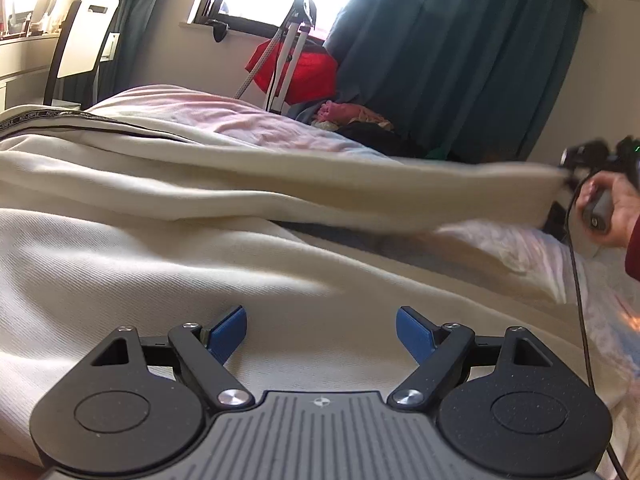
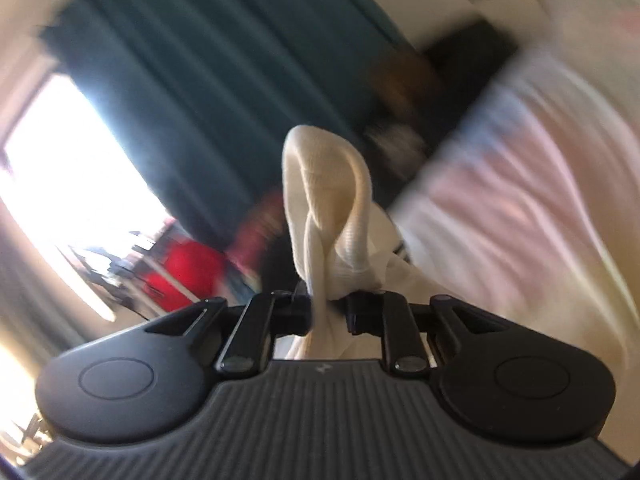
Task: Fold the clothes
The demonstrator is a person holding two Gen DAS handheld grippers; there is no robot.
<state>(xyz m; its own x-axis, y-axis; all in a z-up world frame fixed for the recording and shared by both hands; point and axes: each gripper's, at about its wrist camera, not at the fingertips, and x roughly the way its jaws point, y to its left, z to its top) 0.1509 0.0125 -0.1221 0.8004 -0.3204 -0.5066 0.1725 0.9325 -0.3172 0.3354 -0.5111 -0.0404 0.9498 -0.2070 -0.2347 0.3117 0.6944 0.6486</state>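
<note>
A cream ribbed garment (image 1: 160,264) lies spread over the bed, with a dark-trimmed band at its far left. My left gripper (image 1: 321,332) is open and empty, its blue pads low over the garment's body. One sleeve (image 1: 360,192) is stretched out to the right, lifted above the bed. My right gripper (image 1: 568,174) holds its end, with a hand on the handle. In the right wrist view the right gripper (image 2: 329,308) is shut on the bunched cream sleeve cuff (image 2: 324,200), which loops up past the jaws. That view is blurred.
The bed has a pink and white sheet (image 1: 240,120). Beyond it stand a red bag (image 1: 304,72) with a white stand, teal curtains (image 1: 460,48), a bright window and a chair (image 1: 80,40) at the far left. A black cable (image 1: 580,300) hangs at the right.
</note>
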